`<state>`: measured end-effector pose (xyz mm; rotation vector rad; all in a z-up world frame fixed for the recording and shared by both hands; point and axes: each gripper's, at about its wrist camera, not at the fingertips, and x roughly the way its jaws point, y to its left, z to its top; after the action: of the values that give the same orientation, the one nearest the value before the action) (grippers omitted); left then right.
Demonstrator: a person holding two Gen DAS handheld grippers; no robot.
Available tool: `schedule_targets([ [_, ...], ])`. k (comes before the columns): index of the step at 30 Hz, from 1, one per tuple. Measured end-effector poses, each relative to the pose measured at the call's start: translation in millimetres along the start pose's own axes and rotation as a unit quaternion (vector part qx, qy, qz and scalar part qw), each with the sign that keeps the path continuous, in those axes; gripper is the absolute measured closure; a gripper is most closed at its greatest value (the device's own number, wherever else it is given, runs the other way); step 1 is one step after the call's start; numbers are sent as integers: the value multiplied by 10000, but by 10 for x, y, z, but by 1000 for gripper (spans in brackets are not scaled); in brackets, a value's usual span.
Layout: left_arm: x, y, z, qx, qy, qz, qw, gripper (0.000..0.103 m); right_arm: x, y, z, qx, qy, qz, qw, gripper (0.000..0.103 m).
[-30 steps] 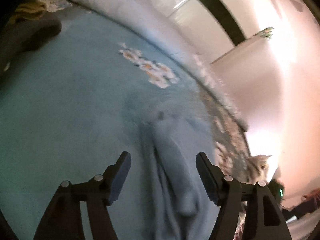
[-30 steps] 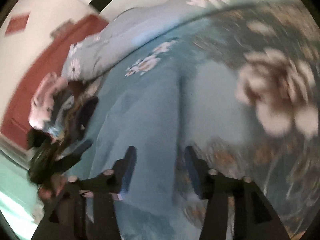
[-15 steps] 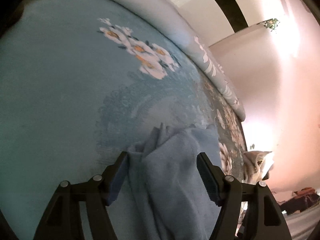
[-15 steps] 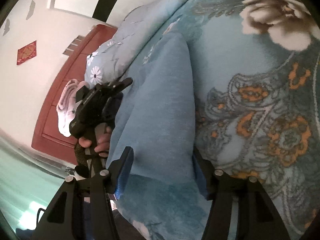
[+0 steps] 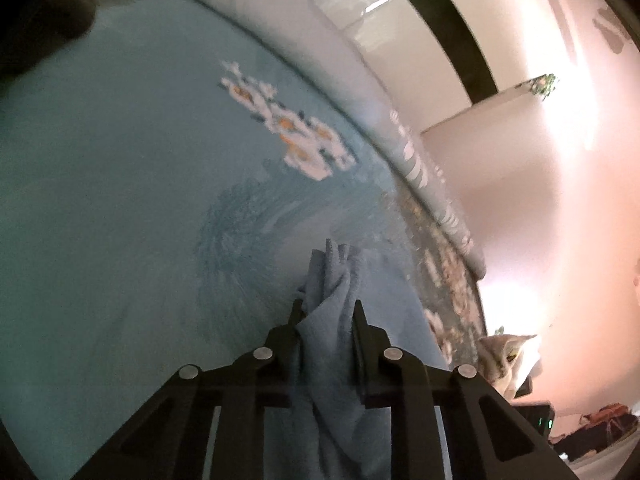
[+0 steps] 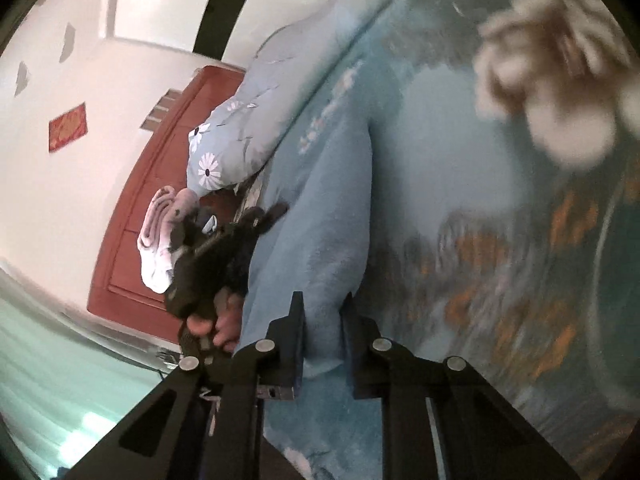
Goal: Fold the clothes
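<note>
- In the left wrist view, a dark shape [image 5: 44, 36] sits at the far left upper edge of the bed, too dim to identify.
- A teal bedspread [image 5: 100, 208] fills most of that view, with a cluster of white and orange flowers [image 5: 296, 132] printed near its middle.
- Along the far edge of the bedspread lies a pale blue quilt [image 5: 348, 60] rolled against the wall.
- The left gripper [image 5: 326, 316] has its fingers drawn close together, pinching a bunched fold of a light blue garment [image 5: 332, 280]; the cloth rises in a small peak past the fingertips and hangs down between the black arms.
- To the right, beyond the bed's edge, a crumpled pale cloth [image 5: 508, 356] lies near the bright pinkish wall.
- In the right wrist view, a red wooden door [image 6: 136, 216] stands at the left, with a white and pink bundle of cloth [image 6: 156, 240] in front of it.
- Just right of that, a hand [image 6: 216, 320] grips the black body of the other gripper, beside the garment's left edge.
- The right gripper [image 6: 322, 320] is closed tightly on the near edge of the same light blue garment [image 6: 320, 220], which stretches away as a long band across the bed.
- Right of the garment, the bedspread [image 6: 520, 280] shows orange scrollwork and a large blurred cream flower [image 6: 556, 80].
</note>
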<state>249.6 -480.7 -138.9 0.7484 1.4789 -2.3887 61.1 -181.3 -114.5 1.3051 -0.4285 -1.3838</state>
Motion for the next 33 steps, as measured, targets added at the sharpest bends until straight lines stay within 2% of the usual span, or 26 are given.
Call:
schedule_targets([
  [4,-360,-104,-216,96,-385,-50,9992,83,-55,137,409,-538,121,-109,9984,87],
  [7,-605,-93,-436,39,-654,-96,9978,83,37,91,629,-708,471,-62,9964,87],
  [11,-551,59,-554,20,-509,303,9982,82,237,-157,740,-546,841,-212,9947,87],
  [13,-501,181,-564,-105,-420,390,9983,82,358,-299,709,-379,912,-413,9943,87],
  [16,-477,263,-557,-199,-365,331,9986,79,316,-467,637,-136,813,-288,9962,86],
  [18,-465,290,-549,-220,-326,300,9988,78,279,-488,603,-99,762,-358,9964,84],
  [20,-480,295,-537,-210,-291,227,9991,73,210,-489,555,-52,665,-529,9964,79],
  [21,-506,283,-518,-183,-281,223,9992,63,181,-459,528,-41,595,-567,9966,78],
  [22,-522,281,-495,-176,-279,239,9992,51,154,-424,500,-38,527,-595,9968,73],
  [23,-530,293,-455,-197,-288,232,9991,46,108,-406,446,23,411,-592,9974,56],
  [25,-545,320,-374,-241,-309,215,9990,40,7,-378,328,170,158,-575,9981,42],
  [30,-320,287,-118,-20,154,381,9992,37,-11,-326,-14,572,70,-472,9972,39],
  [33,-128,257,-47,111,537,450,9975,37,12,-270,-182,779,-264,-624,9947,37],
])
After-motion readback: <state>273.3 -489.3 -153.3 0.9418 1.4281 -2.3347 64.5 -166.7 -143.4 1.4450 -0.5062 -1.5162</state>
